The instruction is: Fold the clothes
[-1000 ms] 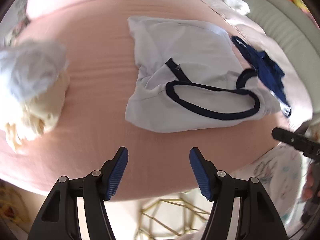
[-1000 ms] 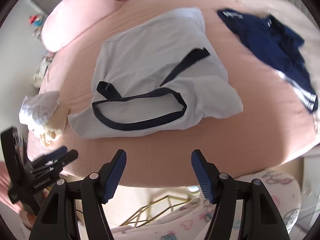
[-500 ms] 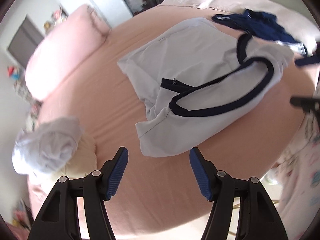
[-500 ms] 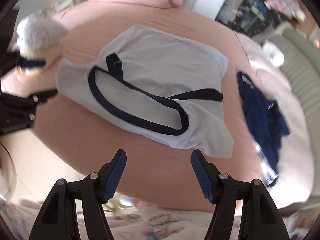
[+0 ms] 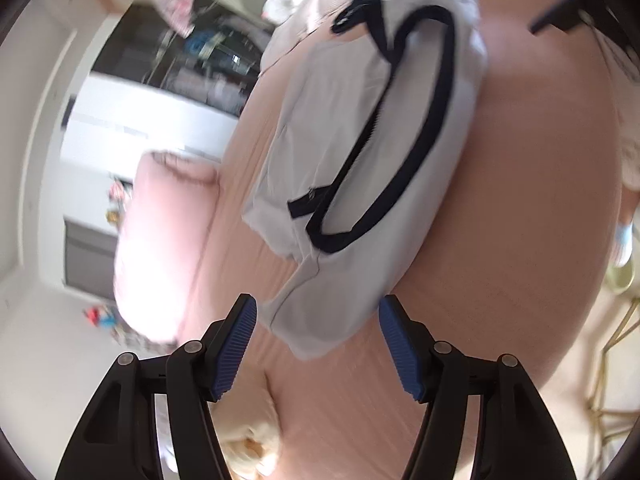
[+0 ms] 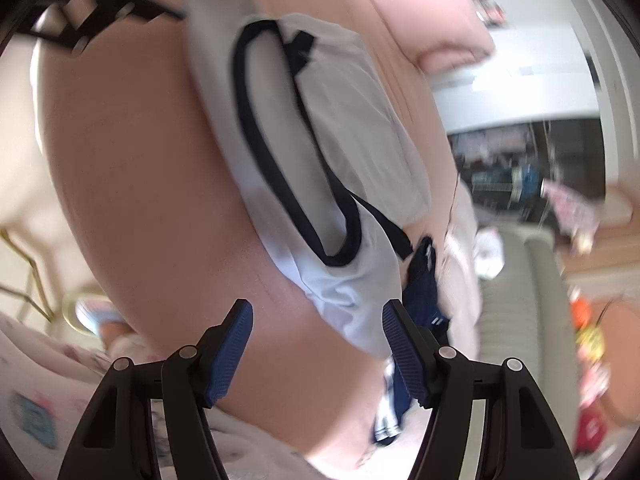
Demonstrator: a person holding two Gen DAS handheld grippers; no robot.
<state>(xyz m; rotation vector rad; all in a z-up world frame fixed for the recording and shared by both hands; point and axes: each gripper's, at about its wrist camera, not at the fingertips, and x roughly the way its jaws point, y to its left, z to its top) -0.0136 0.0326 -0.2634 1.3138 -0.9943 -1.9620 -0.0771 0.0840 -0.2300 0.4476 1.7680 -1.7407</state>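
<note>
1. Left wrist view: left gripper (image 5: 316,344) has its jaws spread wide w/ nothing between the blue pads; a corner of the white garment (image 5: 360,152) lies just ahead of them, on the pink bed (image 5: 520,220).
2. Right wrist view: right gripper (image 6: 318,350) is likewise agape and empty, w/ the opposite end of the same white garment (image 6: 320,160) just past its fingertips. A navy garment (image 6: 420,292) lies bunched beside that end, touching or nearly so (blur makes it hard to say).
3. Garment state: spread loosely on the bed, dark-trimmed opening facing up, edges rumpled; not a neat folded stack.
4. Change: a sec ago both cameras looked at the white garment from further back, w/ the whole piece in frame. Half a sec ago they'd swung out to opposite sides. Now each gripper sits close at one end, views strongly tilted and motion-blurred. The garment itself lies much as it did.
5. Meaning for task: grippers look to be lining up on two opposite ends of the cloth, which would suit a two-point pickup to straighten or fold it. No grip made at this moment.
6. Also seen: pink pillow (image 5: 160,240) further up the bed; left gripper appears top-left in the right view (image 6: 100,12).
</note>
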